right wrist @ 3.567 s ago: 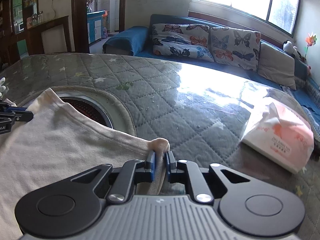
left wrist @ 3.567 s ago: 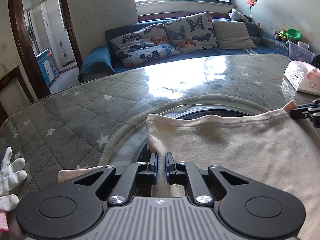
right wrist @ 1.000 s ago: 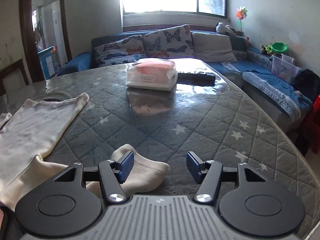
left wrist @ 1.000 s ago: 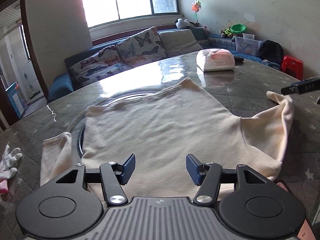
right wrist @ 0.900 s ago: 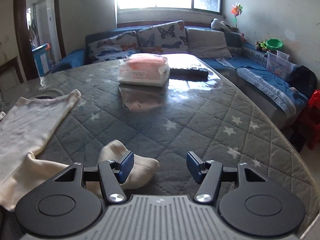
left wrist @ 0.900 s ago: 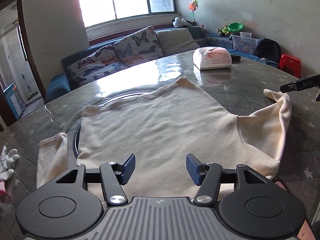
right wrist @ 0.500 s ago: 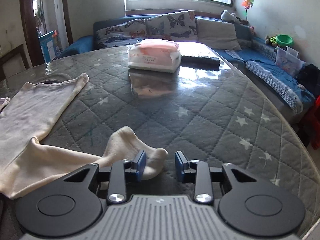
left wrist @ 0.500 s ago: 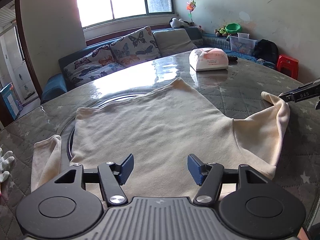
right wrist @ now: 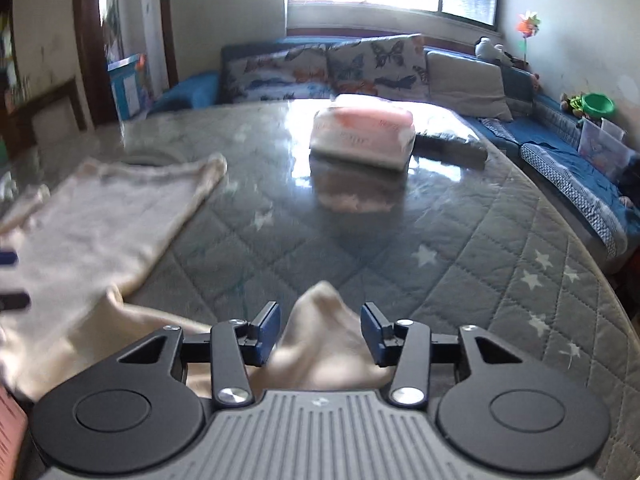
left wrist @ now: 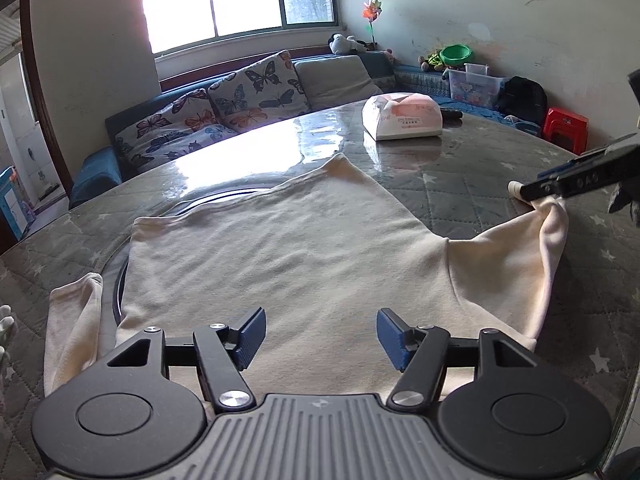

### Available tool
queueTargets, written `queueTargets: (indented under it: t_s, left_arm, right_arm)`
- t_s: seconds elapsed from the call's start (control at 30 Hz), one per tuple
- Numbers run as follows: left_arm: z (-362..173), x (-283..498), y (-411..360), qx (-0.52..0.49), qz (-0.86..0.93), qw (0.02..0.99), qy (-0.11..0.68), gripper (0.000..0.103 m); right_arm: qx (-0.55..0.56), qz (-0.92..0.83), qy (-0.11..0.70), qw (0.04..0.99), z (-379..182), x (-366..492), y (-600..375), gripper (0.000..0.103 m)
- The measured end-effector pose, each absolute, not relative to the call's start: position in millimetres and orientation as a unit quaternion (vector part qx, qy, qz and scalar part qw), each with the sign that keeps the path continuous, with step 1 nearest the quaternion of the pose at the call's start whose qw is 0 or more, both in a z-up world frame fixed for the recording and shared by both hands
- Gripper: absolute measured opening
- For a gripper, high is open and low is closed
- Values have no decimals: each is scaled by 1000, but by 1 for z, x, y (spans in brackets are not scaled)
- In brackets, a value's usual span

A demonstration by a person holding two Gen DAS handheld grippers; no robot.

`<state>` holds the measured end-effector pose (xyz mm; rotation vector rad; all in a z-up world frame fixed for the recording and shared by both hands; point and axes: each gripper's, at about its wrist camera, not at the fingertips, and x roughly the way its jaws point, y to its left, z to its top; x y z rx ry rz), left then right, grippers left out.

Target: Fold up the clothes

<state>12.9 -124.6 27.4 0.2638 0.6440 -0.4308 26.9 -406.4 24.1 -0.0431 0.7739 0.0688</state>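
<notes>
A cream long-sleeved shirt (left wrist: 280,256) lies spread flat on the grey quilted table (left wrist: 460,184). My left gripper (left wrist: 320,338) hovers open over the shirt's near edge, with nothing between its pads. The shirt's right sleeve (left wrist: 520,248) rises to my right gripper (left wrist: 580,178) at the right edge of the left wrist view. In the blurred right wrist view, the sleeve end (right wrist: 320,320) stands bunched between the fingers of the right gripper (right wrist: 320,332). Its jaws are opening, and I see the pads apart around the cloth. The left sleeve (left wrist: 76,320) lies folded at the left.
A pink and white tissue pack (right wrist: 362,136) and a dark remote (right wrist: 448,140) sit at the far side of the table. A round turntable rim (left wrist: 116,280) shows under the shirt. A white glove (left wrist: 6,320) lies at the left edge. The table's rim curves close on the right.
The right gripper moved forward over the sleeve end, narrowed on it, then widened again, and its view turned blurred. The left gripper stayed open over the shirt's near edge.
</notes>
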Motion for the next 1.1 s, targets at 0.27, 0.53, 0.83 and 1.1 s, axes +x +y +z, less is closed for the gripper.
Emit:
queueTargets:
  t_s: [0.27, 0.53, 0.83, 1.1]
  left_arm:
    - [24, 14, -126, 127, -211, 916, 317, 66]
    - [21, 13, -127, 129, -214, 913, 323, 66]
    - [19, 13, -128, 132, -218, 910, 327, 66]
    - [19, 11, -129, 133, -219, 908, 330, 66]
  right_arm:
    - [-29, 17, 356, 934, 30, 20, -406, 6]
    - [-5, -21, 261, 965, 53, -10, -419, 7]
    - [10, -73, 304, 950, 35, -8, -448, 16]
    - [2, 2, 332, 943, 22, 22, -420, 22]
